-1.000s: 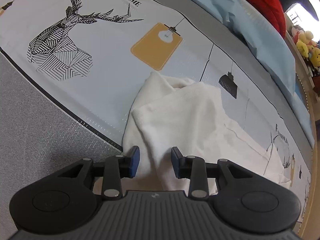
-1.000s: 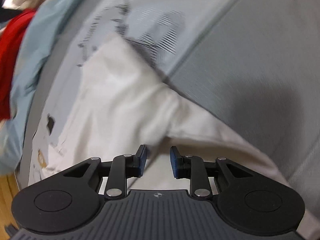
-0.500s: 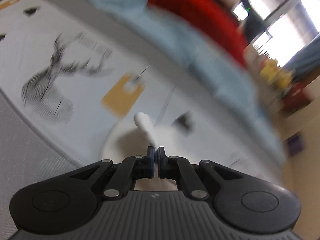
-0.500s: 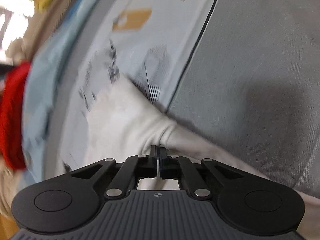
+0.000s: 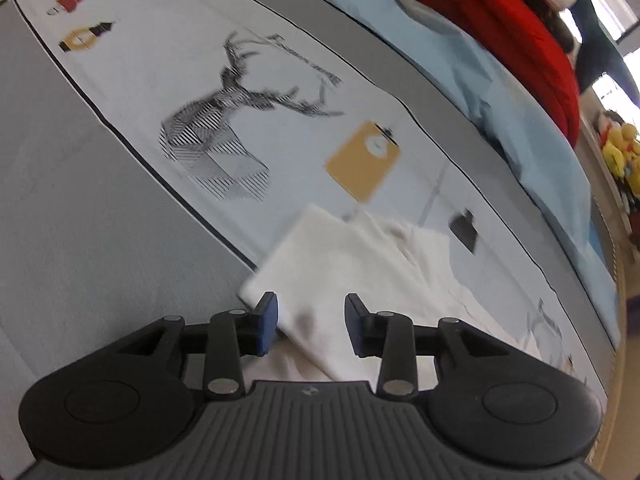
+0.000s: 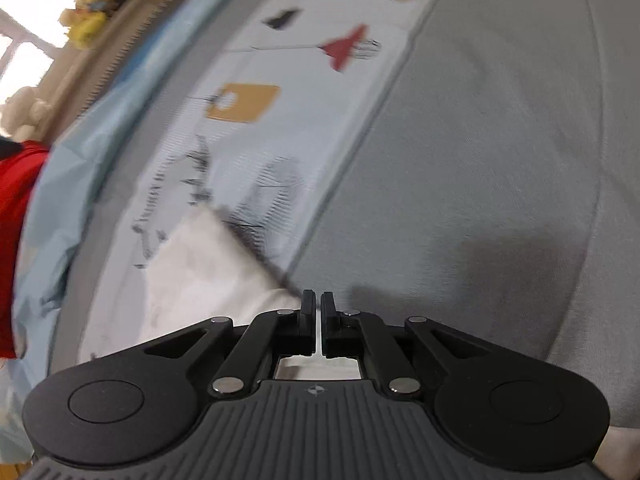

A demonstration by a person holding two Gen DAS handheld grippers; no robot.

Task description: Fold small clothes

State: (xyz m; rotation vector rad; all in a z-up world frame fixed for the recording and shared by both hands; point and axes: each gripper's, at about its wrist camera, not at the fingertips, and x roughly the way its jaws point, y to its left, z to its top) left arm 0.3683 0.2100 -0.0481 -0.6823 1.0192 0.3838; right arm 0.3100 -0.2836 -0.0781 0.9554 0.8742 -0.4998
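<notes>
Nearest in the left wrist view, the left gripper [image 5: 311,322] stands with its jaws spread apart, grasping nothing; the folded edge of the white garment [image 5: 352,264] lies just beneath and between them. In the right wrist view, the right gripper [image 6: 319,318] has its jaws drawn almost together, with only a thin slit left; whether a fold of cloth is pinched in that slit cannot be told, since the white garment [image 6: 200,272] shows only to the left of and under the fingers. The garment rests on the printed bed cover [image 5: 280,60], partly folded, one flat rectangular flap laid over a rumpled remainder toward the right. Beyond it lie the deer print [image 5: 224,136] and the yellow lamp print [image 5: 362,158]; farther still, a pale blue sheet [image 5: 520,120] and a red blanket [image 5: 500,32]. Judged from this layout, one fold is laid down and the next calls for gripping the loose, rumpled side and carrying it over the flat flap.
</notes>
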